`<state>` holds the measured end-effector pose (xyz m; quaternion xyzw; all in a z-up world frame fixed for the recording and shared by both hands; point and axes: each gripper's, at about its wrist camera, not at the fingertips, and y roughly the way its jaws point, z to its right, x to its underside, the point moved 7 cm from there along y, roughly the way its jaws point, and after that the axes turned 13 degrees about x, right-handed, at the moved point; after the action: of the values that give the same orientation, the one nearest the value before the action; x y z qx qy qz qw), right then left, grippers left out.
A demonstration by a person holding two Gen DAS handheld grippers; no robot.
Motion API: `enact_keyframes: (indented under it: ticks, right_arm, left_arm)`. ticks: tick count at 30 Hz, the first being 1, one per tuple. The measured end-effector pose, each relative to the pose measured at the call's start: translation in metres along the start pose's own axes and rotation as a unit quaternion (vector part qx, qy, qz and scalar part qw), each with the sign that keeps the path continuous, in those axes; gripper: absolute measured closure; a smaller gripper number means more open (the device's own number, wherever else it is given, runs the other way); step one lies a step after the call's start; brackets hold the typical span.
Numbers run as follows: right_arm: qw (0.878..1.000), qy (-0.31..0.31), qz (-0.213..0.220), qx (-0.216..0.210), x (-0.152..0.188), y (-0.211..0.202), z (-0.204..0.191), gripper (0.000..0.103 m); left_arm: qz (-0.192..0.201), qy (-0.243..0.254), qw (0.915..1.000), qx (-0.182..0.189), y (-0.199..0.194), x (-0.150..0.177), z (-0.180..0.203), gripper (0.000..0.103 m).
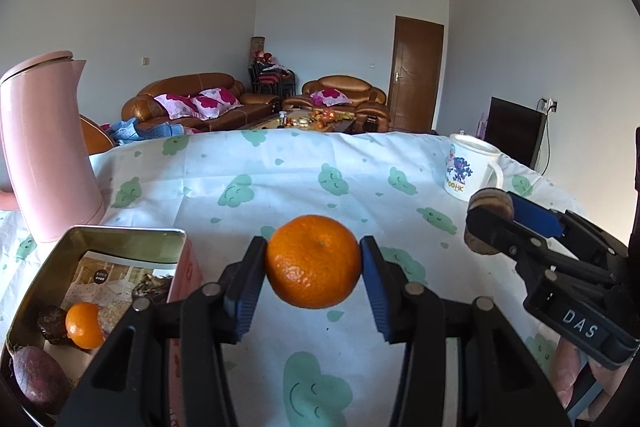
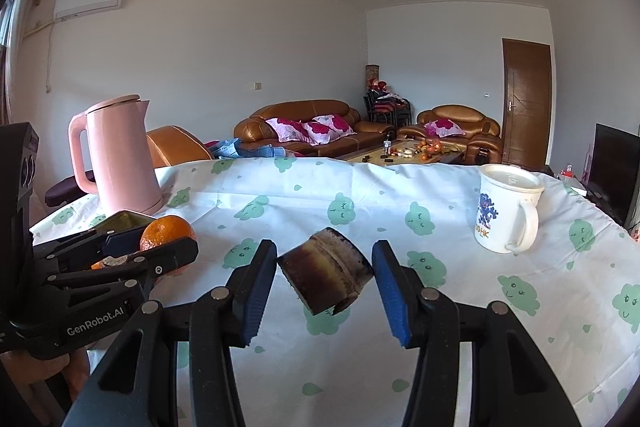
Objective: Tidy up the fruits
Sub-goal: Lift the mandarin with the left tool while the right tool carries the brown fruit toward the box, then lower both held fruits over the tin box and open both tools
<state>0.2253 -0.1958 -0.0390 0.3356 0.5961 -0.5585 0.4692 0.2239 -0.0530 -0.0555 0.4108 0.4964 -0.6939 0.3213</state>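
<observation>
Our left gripper (image 1: 314, 261) pinches a glossy, dimpled tangerine (image 1: 313, 261) above the counter (image 1: 280, 171), just right of the metal tin (image 1: 120, 233). Our right gripper (image 2: 325, 273) holds a dark, ridged cane chunk (image 2: 326, 269), tilted, by its ends. We judge the round tangerine could roll free if squeezed off-centre; the slick chunk may twist out.

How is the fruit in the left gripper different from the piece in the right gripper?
The mandarin in the left gripper is round, bright orange and whole. The sugarcane piece in the right gripper is a dark brown cut cylinder, tilted. Both are held clear of the tablecloth.
</observation>
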Motion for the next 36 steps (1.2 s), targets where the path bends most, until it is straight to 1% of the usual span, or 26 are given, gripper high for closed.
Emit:
enact_keyframes:
  ticks: [9, 17, 26, 36]
  right_arm:
    - [1.0, -0.011, 0.001, -0.019, 0.002, -0.008, -0.021, 0.051]
    - [0.999, -0.015, -0.005, -0.039, 0.002, -0.013, -0.039, 0.051]
    - [0.998, -0.029, 0.0, -0.059, -0.005, -0.02, -0.062, 0.051]
    - [0.995, -0.049, 0.0, -0.086, -0.013, -0.021, -0.095, 0.051]
  left_arm:
    - [0.006, 0.009, 0.9999, -0.003, -0.02, 0.004, -0.002, 0.054]
    - [0.014, 0.008, 0.9999, -0.005, -0.036, 0.004, -0.008, 0.054]
    - [0.019, 0.013, 0.9994, -0.027, -0.055, 0.004, -0.02, 0.054]
    - [0.023, 0.001, 0.998, -0.059, -0.077, 0.005, -0.05, 0.054]
